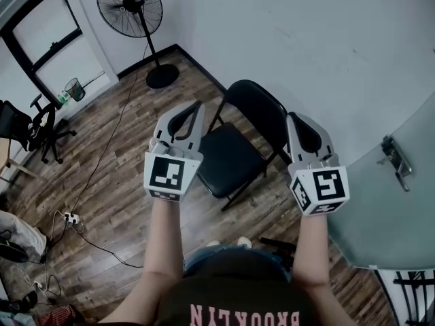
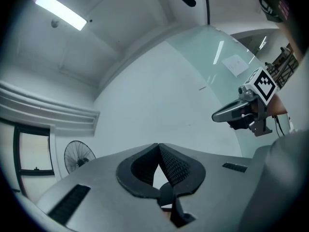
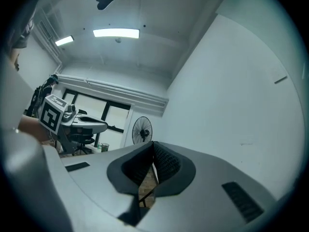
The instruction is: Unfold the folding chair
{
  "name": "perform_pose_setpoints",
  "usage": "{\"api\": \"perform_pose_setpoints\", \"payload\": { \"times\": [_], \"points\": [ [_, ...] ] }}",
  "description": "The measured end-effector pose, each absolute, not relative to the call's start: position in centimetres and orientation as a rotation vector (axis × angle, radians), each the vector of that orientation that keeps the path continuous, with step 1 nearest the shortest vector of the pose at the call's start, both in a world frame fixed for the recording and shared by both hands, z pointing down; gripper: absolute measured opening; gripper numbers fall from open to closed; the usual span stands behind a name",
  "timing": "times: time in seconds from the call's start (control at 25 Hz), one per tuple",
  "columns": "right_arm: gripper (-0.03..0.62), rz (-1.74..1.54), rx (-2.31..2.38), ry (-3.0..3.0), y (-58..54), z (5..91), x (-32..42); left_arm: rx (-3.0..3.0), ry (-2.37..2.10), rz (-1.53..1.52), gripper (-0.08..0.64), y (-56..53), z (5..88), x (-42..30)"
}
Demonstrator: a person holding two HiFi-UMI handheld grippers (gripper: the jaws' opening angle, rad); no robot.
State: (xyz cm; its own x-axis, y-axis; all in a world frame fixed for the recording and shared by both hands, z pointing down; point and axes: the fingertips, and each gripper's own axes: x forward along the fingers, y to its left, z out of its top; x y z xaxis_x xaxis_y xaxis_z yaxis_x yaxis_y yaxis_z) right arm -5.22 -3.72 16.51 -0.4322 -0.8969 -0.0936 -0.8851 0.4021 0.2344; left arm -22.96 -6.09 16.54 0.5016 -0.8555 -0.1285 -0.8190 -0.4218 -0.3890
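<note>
The black folding chair [image 1: 234, 151] stands unfolded on the wood floor, seat down and backrest toward the white wall. In the head view both grippers are held up in front of me, well above the chair and touching nothing. My left gripper [image 1: 198, 104] hovers over the seat's left side and is shut, its pads meeting with nothing between them [image 2: 158, 145]. My right gripper [image 1: 292, 117] hovers by the backrest's right edge, also shut and empty [image 3: 153, 143]. Each gripper view points roughly level at the wall and shows the other gripper off to one side.
A standing fan [image 1: 130, 5] is at the back wall, with its cable running to a power strip [image 1: 70, 218] on the floor. An office chair [image 1: 41, 124] and a mesh bin [image 1: 75, 88] stand at the left. A frosted glass door with a handle [image 1: 396, 156] is at the right.
</note>
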Motion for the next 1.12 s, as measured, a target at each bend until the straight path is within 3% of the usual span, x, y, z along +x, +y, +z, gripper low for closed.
{"api": "perform_pose_setpoints", "payload": {
  "times": [1.12],
  "points": [
    [0.000, -0.601, 1.834, -2.347, 0.1, 16.0, -3.1, -2.224, 1.598, 0.071, 0.000, -3.9, 15.1, -31.2]
  ]
}}
